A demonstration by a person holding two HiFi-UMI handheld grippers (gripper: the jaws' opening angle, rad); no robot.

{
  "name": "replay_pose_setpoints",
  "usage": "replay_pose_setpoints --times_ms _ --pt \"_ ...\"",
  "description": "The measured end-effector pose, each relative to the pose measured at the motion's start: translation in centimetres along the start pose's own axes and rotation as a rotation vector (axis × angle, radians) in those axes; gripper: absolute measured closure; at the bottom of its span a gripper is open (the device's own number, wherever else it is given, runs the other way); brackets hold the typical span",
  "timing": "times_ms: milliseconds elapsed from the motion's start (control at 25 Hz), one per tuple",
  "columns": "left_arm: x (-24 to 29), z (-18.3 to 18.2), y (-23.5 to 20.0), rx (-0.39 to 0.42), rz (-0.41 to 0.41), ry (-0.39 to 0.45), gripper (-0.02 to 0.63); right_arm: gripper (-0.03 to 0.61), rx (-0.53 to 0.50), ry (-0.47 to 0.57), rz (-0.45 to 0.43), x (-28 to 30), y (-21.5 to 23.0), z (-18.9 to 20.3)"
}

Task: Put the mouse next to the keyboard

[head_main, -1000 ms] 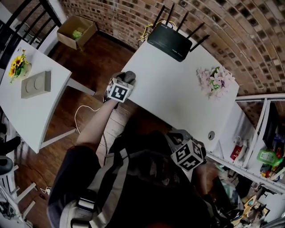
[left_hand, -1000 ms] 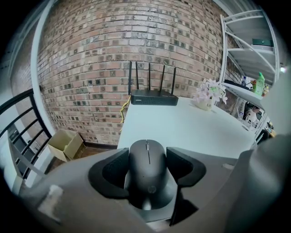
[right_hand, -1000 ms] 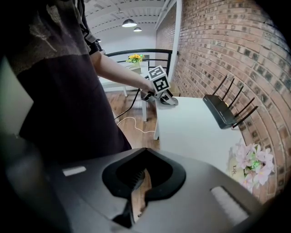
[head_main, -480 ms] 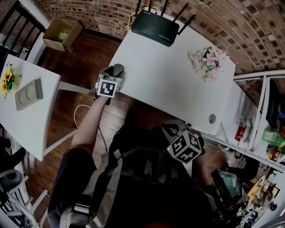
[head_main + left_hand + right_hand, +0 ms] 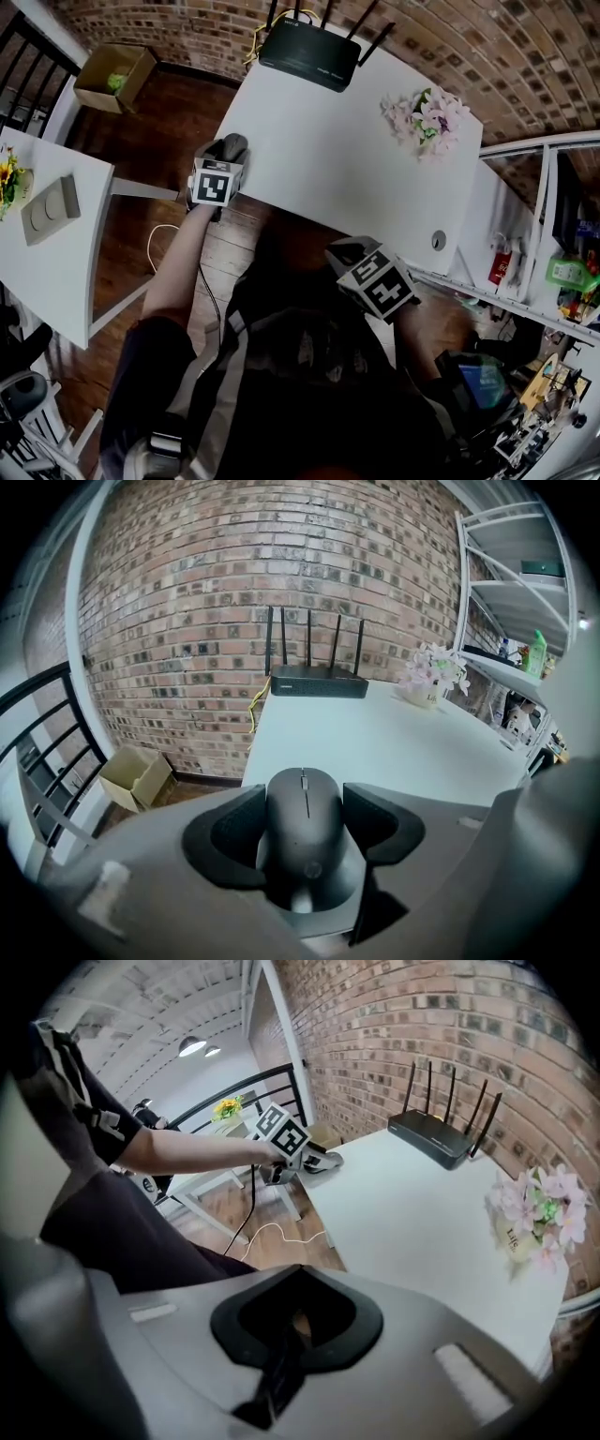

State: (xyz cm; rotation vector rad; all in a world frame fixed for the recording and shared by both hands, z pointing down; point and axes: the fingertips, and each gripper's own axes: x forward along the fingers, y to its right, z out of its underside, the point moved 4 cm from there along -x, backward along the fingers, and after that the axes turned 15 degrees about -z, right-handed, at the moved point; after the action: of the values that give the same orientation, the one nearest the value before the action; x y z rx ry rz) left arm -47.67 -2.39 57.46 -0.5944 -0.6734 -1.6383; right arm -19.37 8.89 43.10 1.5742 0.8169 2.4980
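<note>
White table [image 5: 403, 747] ahead: your left gripper [image 5: 298, 829] jaws clamp the mouse [image 5: 302, 803], right gripper [image 5: 295, 1321] jaws together; carrying step, no keyboard visible, find it first.

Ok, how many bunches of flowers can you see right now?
2: pink flowers near the white table's far right corner, yellow flowers on the side table at left. More may be hidden.
</note>
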Motion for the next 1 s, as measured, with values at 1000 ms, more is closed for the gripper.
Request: replay_pose_setpoints --times_ms 1000 --pt "-0.5 0.4 3.5 -0.065 -0.055 -0.046 0.347 0.572 0.068 0.290 0.019 -5.8 2.3 5.0"
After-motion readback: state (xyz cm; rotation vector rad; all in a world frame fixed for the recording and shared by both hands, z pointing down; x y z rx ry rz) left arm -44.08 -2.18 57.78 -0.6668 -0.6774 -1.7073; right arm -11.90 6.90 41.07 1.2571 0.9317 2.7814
